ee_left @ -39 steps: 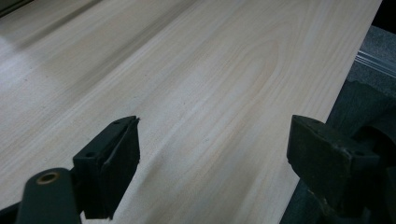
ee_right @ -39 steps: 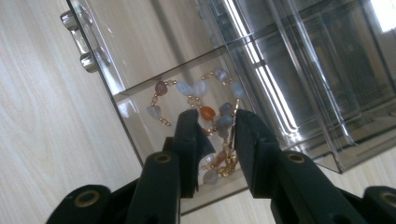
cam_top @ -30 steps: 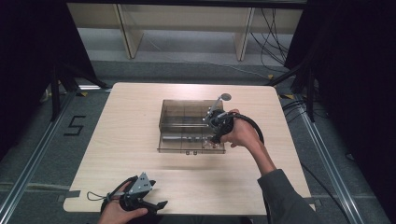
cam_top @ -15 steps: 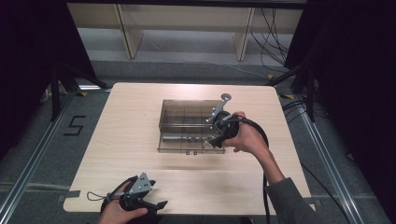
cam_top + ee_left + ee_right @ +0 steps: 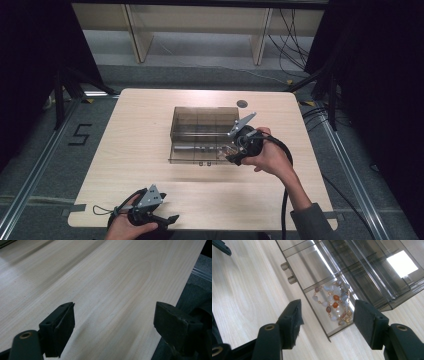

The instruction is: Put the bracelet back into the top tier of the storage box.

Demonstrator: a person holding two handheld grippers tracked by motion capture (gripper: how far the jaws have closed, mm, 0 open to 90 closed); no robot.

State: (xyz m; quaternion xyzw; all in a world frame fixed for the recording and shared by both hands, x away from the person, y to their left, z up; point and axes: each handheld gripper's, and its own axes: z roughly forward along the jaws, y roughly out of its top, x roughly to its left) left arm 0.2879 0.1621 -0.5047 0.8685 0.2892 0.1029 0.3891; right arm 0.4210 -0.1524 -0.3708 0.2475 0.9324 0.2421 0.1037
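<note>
While the left gripper [image 5: 170, 219] rests at the desk's [image 5: 150, 130] near edge by the left corner, jaws spread over bare wood, the right gripper [image 5: 327, 320] hovers farther in, jaws spread and holding nothing, over a beaded bracelet [image 5: 334, 302] lying in the corner compartment of the clear plastic box [image 5: 200, 120] mid-desk.
</note>
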